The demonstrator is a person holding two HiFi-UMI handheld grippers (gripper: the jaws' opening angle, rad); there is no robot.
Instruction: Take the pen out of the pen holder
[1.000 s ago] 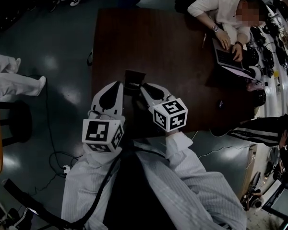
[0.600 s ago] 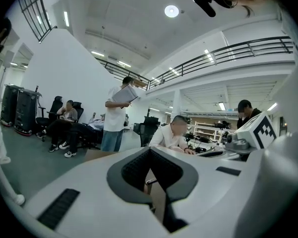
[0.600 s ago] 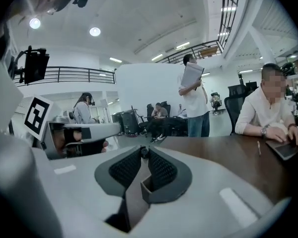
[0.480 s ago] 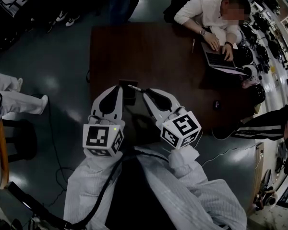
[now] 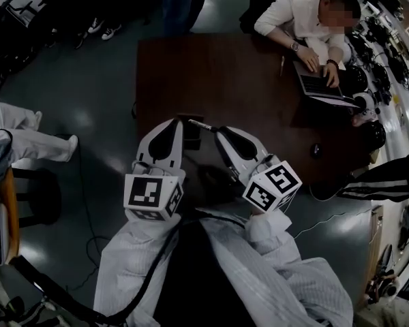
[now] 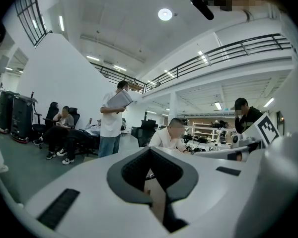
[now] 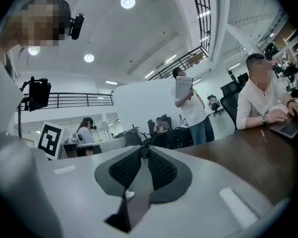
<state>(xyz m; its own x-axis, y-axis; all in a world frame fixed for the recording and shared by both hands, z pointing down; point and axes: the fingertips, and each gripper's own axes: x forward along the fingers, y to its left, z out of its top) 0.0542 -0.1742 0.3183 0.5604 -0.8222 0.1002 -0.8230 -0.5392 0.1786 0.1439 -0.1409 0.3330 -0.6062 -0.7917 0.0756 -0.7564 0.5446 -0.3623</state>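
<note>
In the head view a thin pen (image 5: 201, 124) sticks out sideways to the left from the tips of my right gripper (image 5: 217, 129), which is shut on it. The right gripper view shows the pads pinching the pen's small dark end at the tips of this gripper (image 7: 144, 151). The dark square pen holder (image 5: 191, 140) sits just below the pen, between the two grippers. My left gripper (image 5: 181, 122) is right beside the holder's left edge. I cannot tell if it touches it. In the left gripper view the tips of that gripper (image 6: 150, 149) meet, with nothing seen between them.
The dark wooden table (image 5: 218, 67) stretches ahead. At its far right corner a person (image 5: 307, 16) types on a laptop (image 5: 318, 84). A small dark item (image 5: 317, 148) lies near the right edge. Other people stand and sit beyond the table. Cables (image 5: 88, 227) lie on the floor.
Both grippers have risen, the right one more. The pen, not seen at first, now shows sideways at the right gripper's tips above the holder.
</note>
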